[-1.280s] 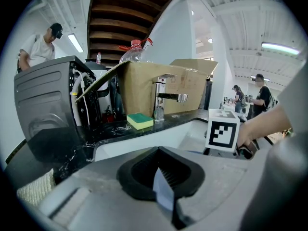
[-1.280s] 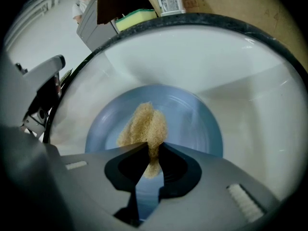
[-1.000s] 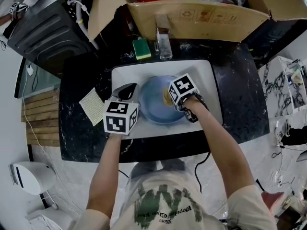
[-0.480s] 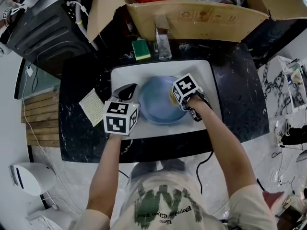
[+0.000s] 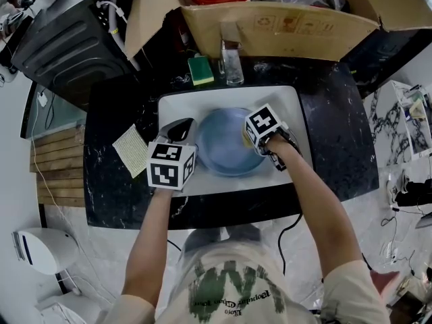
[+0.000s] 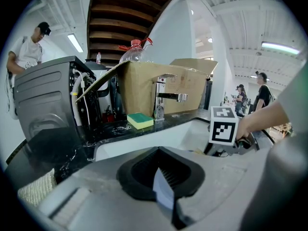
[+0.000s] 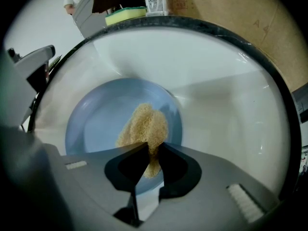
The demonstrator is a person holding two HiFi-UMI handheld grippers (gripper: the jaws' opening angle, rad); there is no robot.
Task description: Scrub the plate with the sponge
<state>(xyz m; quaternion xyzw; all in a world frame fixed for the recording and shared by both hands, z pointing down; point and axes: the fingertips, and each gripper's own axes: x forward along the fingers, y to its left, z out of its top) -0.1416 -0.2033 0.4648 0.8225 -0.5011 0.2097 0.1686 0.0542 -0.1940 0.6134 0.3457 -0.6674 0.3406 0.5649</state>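
A light blue plate (image 5: 219, 150) lies in the white sink (image 5: 297, 110). My left gripper (image 5: 190, 131) is at the plate's left edge, shut on the rim; the thin blue rim (image 6: 162, 192) shows between its jaws. My right gripper (image 5: 246, 138) is over the plate's right side, shut on a tan sponge (image 7: 144, 126). The sponge hangs from the jaws and rests on the plate (image 7: 94, 126) near its right rim. My right gripper's marker cube (image 6: 223, 125) shows in the left gripper view.
A green-and-yellow sponge (image 5: 200, 69) lies on the black counter behind the sink, beside the faucet (image 5: 231, 54). A woven cloth (image 5: 131, 150) lies left of the sink. An open cardboard box (image 5: 277, 20) stands behind, and a dark appliance (image 5: 61, 42) at far left.
My right gripper has slid the tan sponge slightly to the right across the plate. The left gripper and the plate have stayed put.
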